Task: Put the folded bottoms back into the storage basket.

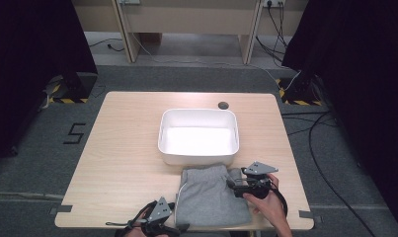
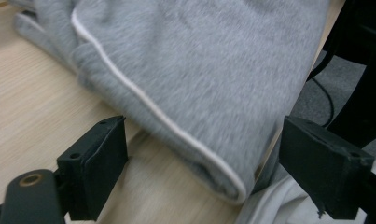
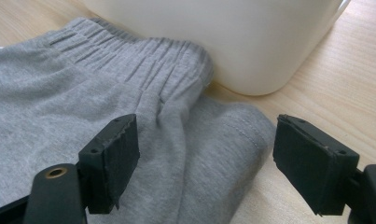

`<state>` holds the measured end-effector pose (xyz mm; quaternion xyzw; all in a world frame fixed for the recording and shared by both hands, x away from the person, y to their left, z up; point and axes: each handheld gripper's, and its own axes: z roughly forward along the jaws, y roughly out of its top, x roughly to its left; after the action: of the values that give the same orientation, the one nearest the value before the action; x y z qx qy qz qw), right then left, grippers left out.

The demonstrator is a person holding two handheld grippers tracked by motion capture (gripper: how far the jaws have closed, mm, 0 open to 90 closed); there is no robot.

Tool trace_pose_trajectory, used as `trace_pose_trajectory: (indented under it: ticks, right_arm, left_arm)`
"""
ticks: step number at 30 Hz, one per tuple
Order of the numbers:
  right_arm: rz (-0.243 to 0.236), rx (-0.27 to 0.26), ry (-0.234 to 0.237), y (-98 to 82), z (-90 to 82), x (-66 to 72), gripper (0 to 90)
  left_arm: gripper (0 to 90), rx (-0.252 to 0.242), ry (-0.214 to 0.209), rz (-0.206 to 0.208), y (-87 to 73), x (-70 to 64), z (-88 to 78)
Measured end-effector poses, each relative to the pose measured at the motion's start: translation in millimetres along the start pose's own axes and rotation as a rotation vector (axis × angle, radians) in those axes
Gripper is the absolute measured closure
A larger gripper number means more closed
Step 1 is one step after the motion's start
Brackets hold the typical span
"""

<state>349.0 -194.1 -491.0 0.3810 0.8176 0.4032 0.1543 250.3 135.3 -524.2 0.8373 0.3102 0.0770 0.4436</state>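
Our right gripper [image 1: 238, 186], jaws apart, straddles the far right corner of the folded grey shorts [image 1: 211, 197]; our left gripper [image 1: 179, 228], likewise unclenched, faces their near left corner.

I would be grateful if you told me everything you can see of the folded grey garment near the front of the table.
The grey garment looks like soft fleece jersey, folded into a rough rectangle and lying flat on the wooden table. A thin white stripe runs along one side. Its gathered elastic waistband lies against the white tub. The left gripper and right gripper stand open at its near and right edges, not gripping it.
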Motion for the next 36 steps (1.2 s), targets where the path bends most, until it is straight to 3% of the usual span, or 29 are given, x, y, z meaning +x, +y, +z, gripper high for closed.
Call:
trace_pose_trajectory:
  ticks: [10, 19, 27, 31, 36]
  right_arm:
    - [0.007, 0.001, 0.03, 2.1, 6.6, -0.7, 19.3]
    - [0.022, 0.048, 0.066, 3.5, 22.3, -3.9, 17.1]
    - [0.019, 0.071, 0.104, 3.7, 34.6, -6.5, 16.9]
    - [0.01, 0.077, 0.119, 3.9, 40.5, -4.9, 19.9]
    - [-0.035, 0.064, 0.172, 4.7, 42.0, -0.6, 43.4]
  left_arm:
    - [24.7, 0.01, 0.023, 0.055, 4.4, -1.6, 5.2]
    - [44.1, 0.002, -0.025, 0.024, 6.9, 1.3, 5.0]
    - [54.4, -0.005, -0.053, 0.021, 7.4, 2.0, 6.4]
    - [56.5, -0.003, -0.061, 0.019, 7.4, 2.5, 6.2]
    - [58.9, 0.002, -0.076, 0.019, 7.9, 3.6, 5.9]
